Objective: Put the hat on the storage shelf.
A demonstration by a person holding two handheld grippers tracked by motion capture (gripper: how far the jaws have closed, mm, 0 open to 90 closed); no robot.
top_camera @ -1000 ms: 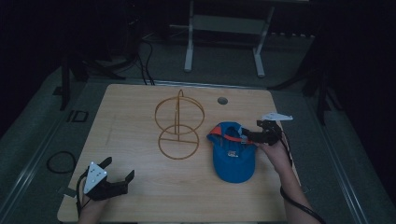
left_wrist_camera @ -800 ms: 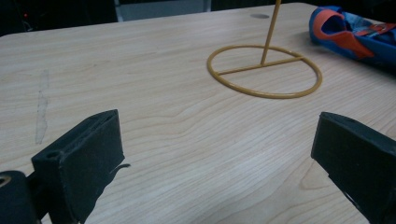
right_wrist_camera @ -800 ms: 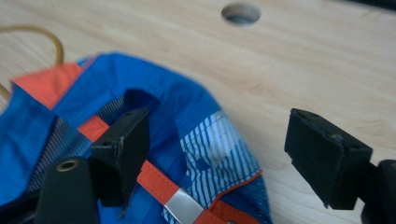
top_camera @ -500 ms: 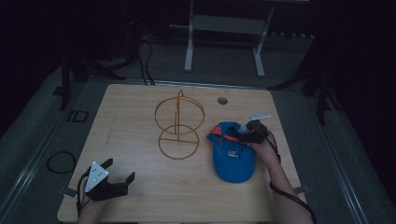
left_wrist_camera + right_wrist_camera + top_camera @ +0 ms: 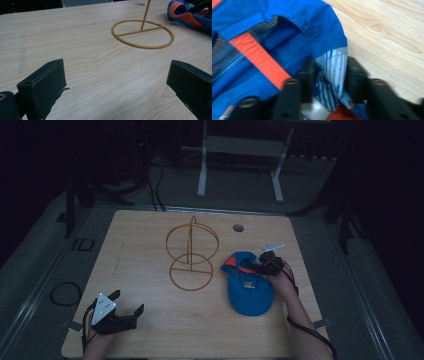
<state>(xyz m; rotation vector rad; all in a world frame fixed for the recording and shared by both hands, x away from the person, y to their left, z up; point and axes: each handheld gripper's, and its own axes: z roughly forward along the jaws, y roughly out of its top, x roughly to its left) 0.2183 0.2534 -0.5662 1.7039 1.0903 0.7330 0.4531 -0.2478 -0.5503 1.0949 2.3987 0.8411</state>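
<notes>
On the pale wooden worktop (image 5: 150, 245), a blue cap (image 5: 248, 287) with orange trim lies right of centre in the high view, just beside the round base of a yellow wire stand (image 5: 192, 255) standing at the middle. The right gripper (image 5: 265, 265) sits at the cap's upper right edge; in the right gripper view its fingers (image 5: 308, 72) are narrowed around a fold of the cap's striped inner cloth. The left gripper (image 5: 117, 312) rests at the lower left of the worktop, well apart from the cap, its fingers (image 5: 43, 82) spread wide over bare wood.

Bare table (image 5: 140, 255) lies left of wire stand (image 5: 192, 251) and cap (image 5: 249, 287).
</notes>
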